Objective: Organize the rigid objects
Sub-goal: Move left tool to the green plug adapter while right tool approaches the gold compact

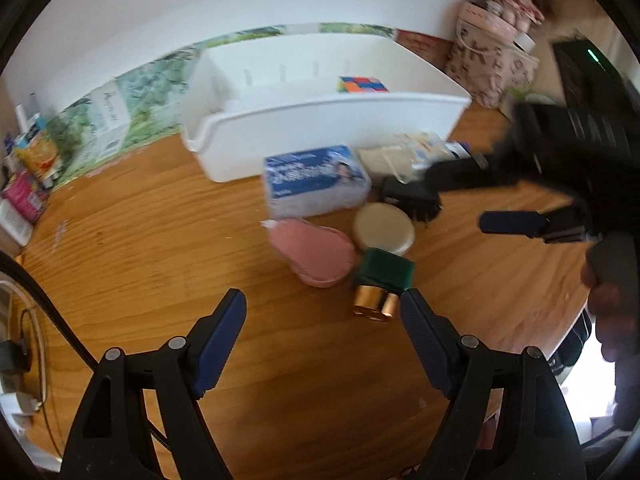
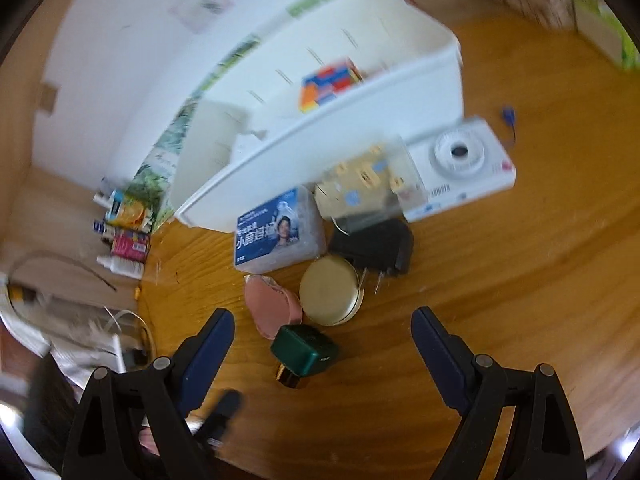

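A white bin [image 1: 320, 120] [image 2: 352, 120] stands at the back of the wooden table with a colourful puzzle cube [image 1: 362, 85] [image 2: 330, 82] inside. In front lie a blue-and-white box [image 1: 316, 180] [image 2: 276, 232], a pink case [image 1: 312, 252] [image 2: 270, 308], a round gold tin [image 1: 384, 229] [image 2: 330, 290], a green and gold bottle [image 1: 382, 278] [image 2: 306, 352], a black charger [image 2: 376, 246] and a clear box [image 2: 368, 184]. My left gripper [image 1: 322, 316] is open, just short of the bottle. My right gripper [image 2: 322, 332] is open above the bottle; it also shows at the right of the left wrist view [image 1: 472, 196].
A white camera box [image 2: 460, 164] lies right of the bin. Small packets and bottles [image 1: 28, 176] [image 2: 124, 224] crowd the table's left end by the wall. Pink patterned boxes [image 1: 492, 60] stand at the back right. Cables [image 2: 80, 320] lie off the left edge.
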The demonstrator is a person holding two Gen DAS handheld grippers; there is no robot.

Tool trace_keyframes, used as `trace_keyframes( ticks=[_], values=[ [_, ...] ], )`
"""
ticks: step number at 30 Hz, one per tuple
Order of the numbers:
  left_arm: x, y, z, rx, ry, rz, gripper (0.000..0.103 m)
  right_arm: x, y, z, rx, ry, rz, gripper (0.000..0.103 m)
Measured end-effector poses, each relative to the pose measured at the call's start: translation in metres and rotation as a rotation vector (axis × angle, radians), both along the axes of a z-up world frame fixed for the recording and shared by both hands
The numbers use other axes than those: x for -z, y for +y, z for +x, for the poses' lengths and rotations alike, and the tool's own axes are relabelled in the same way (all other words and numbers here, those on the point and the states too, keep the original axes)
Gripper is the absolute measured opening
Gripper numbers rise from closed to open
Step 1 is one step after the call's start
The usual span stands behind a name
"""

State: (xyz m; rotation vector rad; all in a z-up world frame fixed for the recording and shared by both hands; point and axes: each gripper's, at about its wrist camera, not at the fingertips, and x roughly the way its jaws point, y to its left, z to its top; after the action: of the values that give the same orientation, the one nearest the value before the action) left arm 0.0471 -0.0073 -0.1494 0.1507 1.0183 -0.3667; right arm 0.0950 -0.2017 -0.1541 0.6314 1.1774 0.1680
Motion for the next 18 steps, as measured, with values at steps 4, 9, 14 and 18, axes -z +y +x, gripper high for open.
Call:
trace_keyframes(
  ticks=[4, 9, 14, 18],
  values=[
    [0.011, -0.020, 0.002, 0.050, 0.015, 0.001, 0.082, 0.006, -0.007, 0.011, 0.045, 0.115, 0.073, 0.090],
    [0.019, -0.036, 0.008, 0.088, 0.030, -0.007, 0.082, 0.017, -0.013, 0.026, 0.114, 0.268, 0.155, 0.090],
    [0.023, -0.046, 0.019, 0.103, 0.028, -0.015, 0.082, 0.032, -0.017, 0.035, 0.192, 0.409, 0.170, 0.090],
    [0.027, -0.045, 0.028, 0.088, 0.036, -0.032, 0.081, 0.037, -0.016, 0.043, 0.205, 0.459, 0.158, 0.090]
  ],
)
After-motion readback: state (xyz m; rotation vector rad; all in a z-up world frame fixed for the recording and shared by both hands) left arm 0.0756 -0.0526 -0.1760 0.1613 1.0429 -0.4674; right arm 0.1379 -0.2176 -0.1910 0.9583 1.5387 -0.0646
